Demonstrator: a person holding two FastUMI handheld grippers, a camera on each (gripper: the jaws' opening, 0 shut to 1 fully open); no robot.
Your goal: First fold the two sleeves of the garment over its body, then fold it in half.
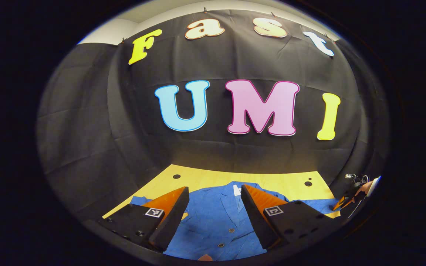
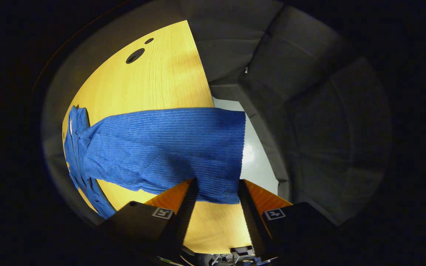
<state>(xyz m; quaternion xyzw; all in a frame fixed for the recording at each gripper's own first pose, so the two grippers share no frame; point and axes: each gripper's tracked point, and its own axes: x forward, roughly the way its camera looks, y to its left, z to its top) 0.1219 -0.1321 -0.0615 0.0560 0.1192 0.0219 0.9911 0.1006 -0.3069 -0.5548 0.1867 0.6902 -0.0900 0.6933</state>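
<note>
left gripper (image 1: 215, 207): fingers wide apart, holding nothing, poised above the blue shirt (image 1: 216, 221) spread flat on the yellow table (image 1: 272, 181). right gripper (image 2: 216, 199): fingers apart too, straddling the lower edge of a sleeve (image 2: 168, 147) stretched out toward the table's edge; grip on the cloth unclear.

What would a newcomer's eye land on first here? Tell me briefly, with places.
The bright blue garment spread on the yellow table, buttons up, seen between the open left tool fingers. In the right gripper view, one blue sleeve stretches across the table toward its edge, its cuff lying between the open right tool fingers.
</note>
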